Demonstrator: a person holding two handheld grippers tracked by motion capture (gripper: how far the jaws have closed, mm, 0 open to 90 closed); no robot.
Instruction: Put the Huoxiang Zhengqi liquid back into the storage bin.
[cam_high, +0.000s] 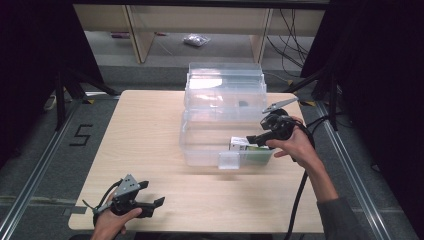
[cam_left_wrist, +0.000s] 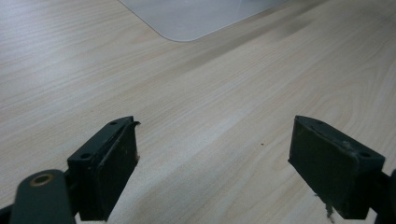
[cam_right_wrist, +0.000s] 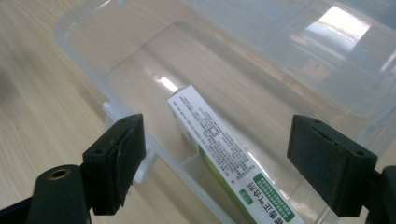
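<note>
A clear plastic storage box (cam_high: 200, 150) stands in the middle of the wooden table, its lid (cam_high: 225, 80) tipped back behind it. A white and green carton (cam_high: 247, 146) lies inside at the box's near right corner; in the right gripper view the carton (cam_right_wrist: 219, 140) rests on the box floor below and between the jaws, untouched. My right gripper (cam_high: 257, 138) hovers over that corner with its jaws wide apart (cam_right_wrist: 215, 163). My left gripper (cam_high: 152, 194) rests at the table's near left, open, with bare wood between its jaws (cam_left_wrist: 212, 172).
The box rim and front latch (cam_high: 229, 161) stand just under the right gripper. A corner of the box (cam_left_wrist: 187, 21) lies ahead of the left gripper. Black curtains flank the table, with shelving (cam_high: 145, 35) and cables (cam_high: 295, 45) behind it.
</note>
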